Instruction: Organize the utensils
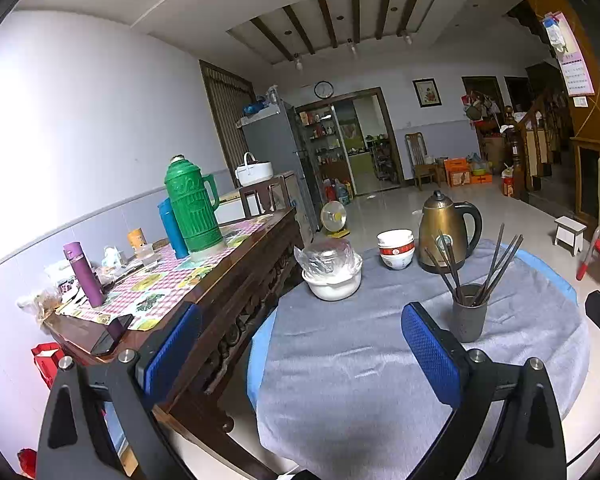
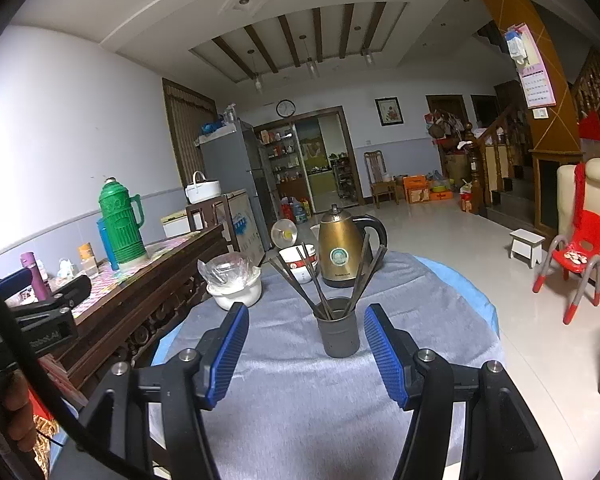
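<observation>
Both spread wide and empty: left claw (image 1: pixel 300 356) and right claw (image 2: pixel 306 350) near a dark cup (image 2: pixel 337 332) of chopsticks (image 2: pixel 320 280) on the cloth-covered counter (image 2: pixel 300 392)

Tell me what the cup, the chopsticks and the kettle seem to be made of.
Cup: matte dark grey, probably ceramic or plastic; no shine.
Chopsticks: thin dark sticks, wood or plastic; unclear.
Kettle: bronze-coloured metal, with glossy highlights and a black plastic-looking handle.
</observation>
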`<state>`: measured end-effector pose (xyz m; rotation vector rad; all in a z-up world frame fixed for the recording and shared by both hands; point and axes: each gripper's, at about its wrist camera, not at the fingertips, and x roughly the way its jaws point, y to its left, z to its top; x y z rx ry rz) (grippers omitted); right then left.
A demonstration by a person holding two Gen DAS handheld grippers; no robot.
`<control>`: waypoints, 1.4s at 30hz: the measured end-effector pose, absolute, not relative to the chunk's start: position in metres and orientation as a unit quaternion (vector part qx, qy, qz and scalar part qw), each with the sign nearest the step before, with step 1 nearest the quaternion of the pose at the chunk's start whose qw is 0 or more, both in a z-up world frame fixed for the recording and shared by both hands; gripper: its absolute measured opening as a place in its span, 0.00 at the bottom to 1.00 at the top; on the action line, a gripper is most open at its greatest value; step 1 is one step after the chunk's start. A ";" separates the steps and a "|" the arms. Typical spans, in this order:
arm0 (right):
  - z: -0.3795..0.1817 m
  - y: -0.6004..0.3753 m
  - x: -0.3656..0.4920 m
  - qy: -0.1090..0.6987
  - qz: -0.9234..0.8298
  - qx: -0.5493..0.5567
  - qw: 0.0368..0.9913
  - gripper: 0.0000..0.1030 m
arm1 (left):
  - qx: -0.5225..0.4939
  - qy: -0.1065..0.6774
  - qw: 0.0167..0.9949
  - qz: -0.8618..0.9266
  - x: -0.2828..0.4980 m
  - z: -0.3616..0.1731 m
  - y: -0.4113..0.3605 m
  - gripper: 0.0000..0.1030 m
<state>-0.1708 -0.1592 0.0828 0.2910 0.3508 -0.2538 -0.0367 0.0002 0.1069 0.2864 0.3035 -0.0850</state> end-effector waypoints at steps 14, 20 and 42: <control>0.078 -0.155 -0.165 0.190 -0.130 0.146 0.962 0.62 | 0.127 0.161 0.978 -0.043 -0.032 0.104 0.010 0.97; 0.076 -0.151 -0.160 0.198 -0.128 0.142 0.961 0.62 | 0.122 0.165 0.978 -0.039 -0.030 0.103 0.014 0.97; 0.071 -0.145 -0.153 0.219 -0.138 0.147 0.955 0.62 | 0.105 0.190 0.975 -0.048 -0.021 0.095 0.027 0.97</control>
